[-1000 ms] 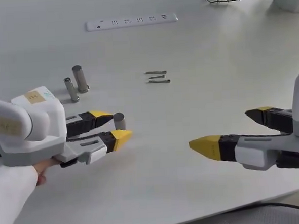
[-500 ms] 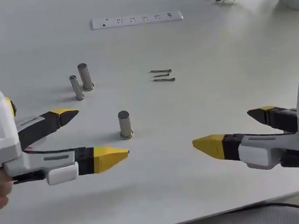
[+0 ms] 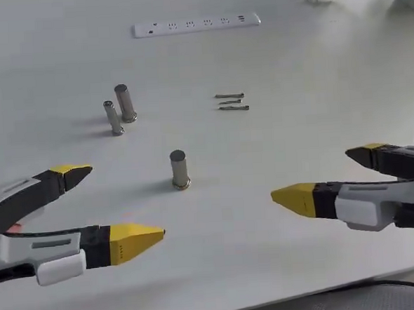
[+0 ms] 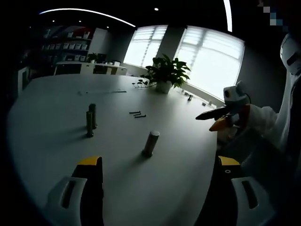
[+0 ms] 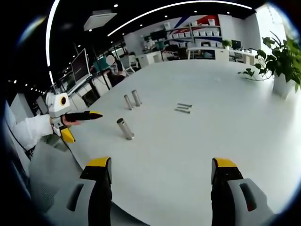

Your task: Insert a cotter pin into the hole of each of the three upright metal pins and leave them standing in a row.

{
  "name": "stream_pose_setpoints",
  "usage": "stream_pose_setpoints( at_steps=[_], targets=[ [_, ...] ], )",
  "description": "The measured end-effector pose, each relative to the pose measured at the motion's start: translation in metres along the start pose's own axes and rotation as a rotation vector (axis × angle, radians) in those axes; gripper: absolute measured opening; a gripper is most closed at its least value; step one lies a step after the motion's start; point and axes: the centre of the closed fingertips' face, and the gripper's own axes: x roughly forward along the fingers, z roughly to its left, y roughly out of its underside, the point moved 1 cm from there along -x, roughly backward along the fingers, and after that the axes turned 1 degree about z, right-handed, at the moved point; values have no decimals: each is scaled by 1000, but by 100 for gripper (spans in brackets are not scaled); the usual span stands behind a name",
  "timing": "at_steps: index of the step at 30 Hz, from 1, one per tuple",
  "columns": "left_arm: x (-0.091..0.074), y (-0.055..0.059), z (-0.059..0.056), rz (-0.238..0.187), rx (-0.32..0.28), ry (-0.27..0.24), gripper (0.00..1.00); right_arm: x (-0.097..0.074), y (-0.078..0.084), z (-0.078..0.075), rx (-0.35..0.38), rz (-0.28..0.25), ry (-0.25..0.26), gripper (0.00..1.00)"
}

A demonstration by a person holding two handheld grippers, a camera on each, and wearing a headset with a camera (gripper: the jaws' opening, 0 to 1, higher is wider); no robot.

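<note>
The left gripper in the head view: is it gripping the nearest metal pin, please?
No, the left gripper is open and the metal pin stands free on the table, apart from it.

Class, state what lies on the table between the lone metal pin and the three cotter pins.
Nothing: in the head view the table between the lone metal pin and the cotter pins is bare.
</note>
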Motion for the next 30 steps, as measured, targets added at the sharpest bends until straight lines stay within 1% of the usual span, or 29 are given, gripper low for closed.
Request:
stream_pose_setpoints(
  at_steps=[2,5,9,11,12,13,14,16,17,18,19,20,21,23,26,27,28,29,30],
  targets=[
    [-3,1,4,3,-8,-23,99,2,-6,0,-16,-3,-5,85],
    [-8,0,6,4,4,-50,99,9,-11,-3,-55,17,-20,84],
    [-14,-3,6,1,16,-72,99,15,-21,-4,-132,42,-36,83],
    [-15,-2,6,1,25,-78,99,19,-28,-3,-183,49,-60,81],
    [-16,-1,7,6,21,-82,99,22,-32,-3,-224,62,-78,80],
    [-17,0,7,11,19,-86,99,23,-33,-3,-249,74,-85,77],
    [-18,1,8,13,20,-90,99,25,-36,-5,-295,97,-100,73],
    [-22,0,7,6,23,-100,99,30,-42,-9,-349,119,-111,64],
    [-23,0,7,3,22,-101,99,31,-44,-10,-351,122,-106,63],
    [-24,-2,5,-8,17,-102,99,35,-48,-12,-353,132,-92,63],
    [-25,-3,5,-12,16,-103,99,36,-50,-11,-381,138,-97,63],
    [-26,-4,4,-17,13,-105,99,40,-53,-10,-424,148,-109,62],
    [-27,-5,3,-19,11,-108,99,43,-56,-10,-459,167,-115,61],
    [-29,-6,3,-22,12,-114,99,50,-63,-11,-526,181,-120,59],
    [-31,-9,1,-35,5,-123,99,61,-68,-9,-593,203,-151,60],
    [-31,-9,0,-39,4,-123,99,62,-67,-9,-601,209,-152,60],
    [-32,-10,0,-42,3,-124,99,66,-68,-10,-616,233,-154,59],
    [-33,-10,-1,-43,3,-125,99,69,-71,-10,-616,231,-157,58],
    [-34,-11,-3,-45,2,-125,99,74,-77,-6,-633,215,-184,56]
  ],
)
